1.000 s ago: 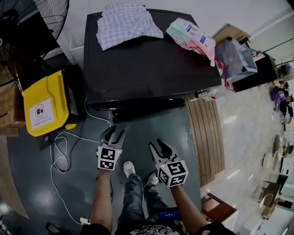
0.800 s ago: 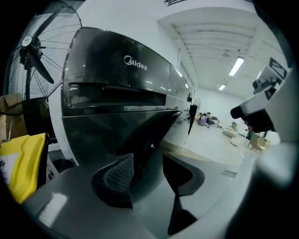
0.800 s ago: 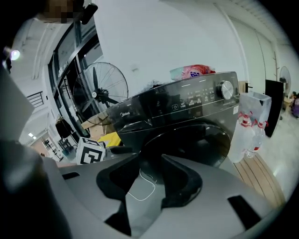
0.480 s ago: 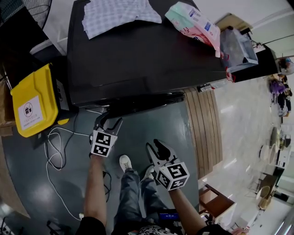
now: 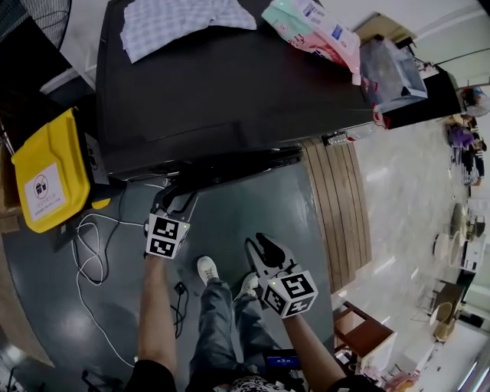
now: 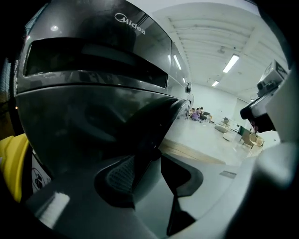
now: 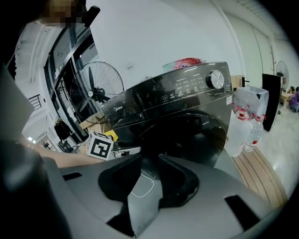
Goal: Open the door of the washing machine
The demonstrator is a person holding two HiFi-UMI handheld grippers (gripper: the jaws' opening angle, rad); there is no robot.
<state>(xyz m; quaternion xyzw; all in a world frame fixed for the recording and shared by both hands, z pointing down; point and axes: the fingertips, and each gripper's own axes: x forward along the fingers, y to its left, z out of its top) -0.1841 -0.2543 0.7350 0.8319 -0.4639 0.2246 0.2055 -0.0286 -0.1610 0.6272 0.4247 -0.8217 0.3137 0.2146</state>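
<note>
The black washing machine fills the upper head view, its round door bulging from the front and standing closed. My left gripper is at the door's left edge. In the left gripper view the door's rim runs in between the jaws of the left gripper, which are closing; the rim lies along the left pad, and a gap shows on the right side. My right gripper hangs back over the floor, its jaws closing on nothing. Its own view shows the door beyond the right gripper.
A yellow bin stands left of the machine, with a white cable looping on the floor. A checked cloth and a pink pack lie on top. A wooden slatted platform and a plastic bag are to the right.
My left gripper has gone forward from the open floor to the door's left edge, so the rim now sits between its jaws. The right gripper has stayed about where it was.
</note>
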